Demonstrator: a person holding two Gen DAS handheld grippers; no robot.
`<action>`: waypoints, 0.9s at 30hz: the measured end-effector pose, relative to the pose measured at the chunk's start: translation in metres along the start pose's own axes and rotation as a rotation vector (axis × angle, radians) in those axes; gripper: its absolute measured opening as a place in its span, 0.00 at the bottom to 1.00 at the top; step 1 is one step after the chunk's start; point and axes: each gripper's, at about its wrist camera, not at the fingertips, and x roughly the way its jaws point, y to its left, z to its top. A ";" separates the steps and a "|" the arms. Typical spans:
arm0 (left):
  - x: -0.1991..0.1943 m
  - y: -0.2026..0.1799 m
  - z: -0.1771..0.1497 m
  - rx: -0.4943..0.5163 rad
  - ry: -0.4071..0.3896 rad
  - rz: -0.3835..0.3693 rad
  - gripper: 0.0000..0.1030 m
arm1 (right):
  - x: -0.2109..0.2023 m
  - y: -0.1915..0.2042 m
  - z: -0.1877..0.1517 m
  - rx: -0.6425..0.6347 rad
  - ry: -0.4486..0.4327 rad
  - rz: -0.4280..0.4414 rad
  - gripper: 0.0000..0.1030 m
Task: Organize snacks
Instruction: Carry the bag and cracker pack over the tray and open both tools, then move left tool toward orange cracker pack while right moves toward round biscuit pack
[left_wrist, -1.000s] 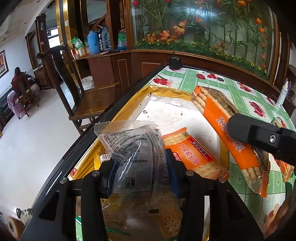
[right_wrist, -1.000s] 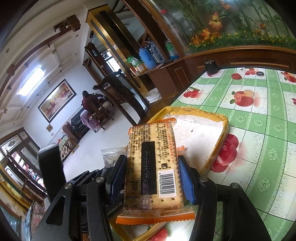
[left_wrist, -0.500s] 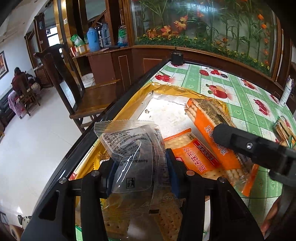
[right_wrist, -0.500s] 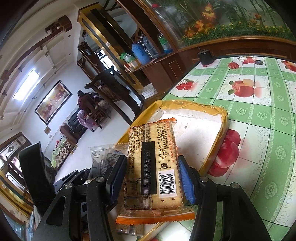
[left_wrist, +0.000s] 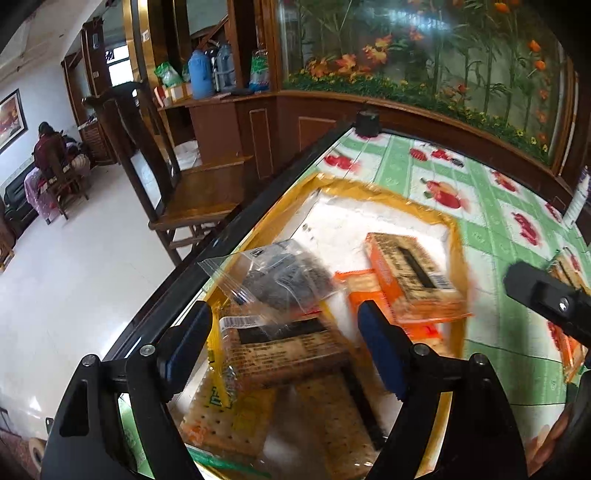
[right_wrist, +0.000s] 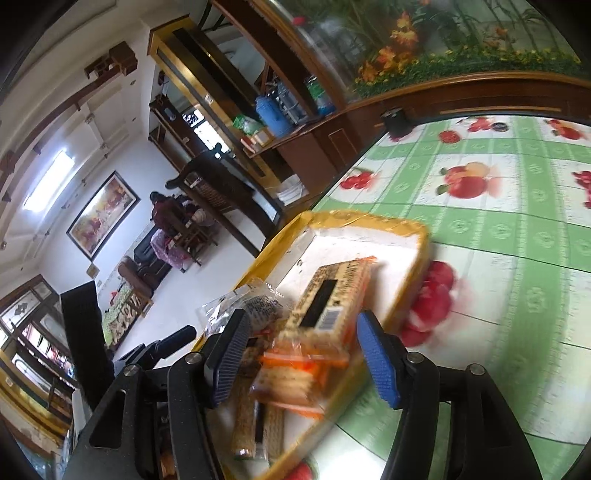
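Observation:
A yellow-rimmed tray (left_wrist: 456, 236) (right_wrist: 421, 236) with a white floor sits at the table's left edge and holds several snack packs. My left gripper (left_wrist: 284, 343) is open above the tray; the clear packet with dark contents (left_wrist: 280, 282) (right_wrist: 255, 304) lies loose on a brown cracker pack (left_wrist: 288, 354). My right gripper (right_wrist: 301, 360) is open; the orange cracker pack (right_wrist: 328, 310) (left_wrist: 410, 280) lies in the tray on other orange packs, barcode side up. Its black body (left_wrist: 546, 299) shows at the right of the left wrist view.
The table has a green checked cloth with fruit prints (right_wrist: 517, 229). More cracker packs (left_wrist: 569, 266) lie on the cloth right of the tray. A wooden chair (left_wrist: 177, 184) stands beside the table's left edge. A small black object (left_wrist: 367, 122) sits at the far corner.
Both grippers have opened. The clear packet dropped from the left gripper and the orange cracker pack from the right gripper, both into the tray. The right gripper pulled back rightward.

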 end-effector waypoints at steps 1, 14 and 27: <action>-0.005 -0.002 0.001 0.000 -0.011 -0.012 0.80 | -0.010 -0.003 -0.001 0.001 -0.011 -0.013 0.68; -0.043 -0.079 0.003 0.124 -0.058 -0.143 0.81 | -0.152 -0.079 -0.042 0.069 -0.124 -0.238 0.76; -0.051 -0.192 -0.028 0.291 0.024 -0.317 0.81 | -0.239 -0.132 -0.122 0.151 -0.078 -0.567 0.84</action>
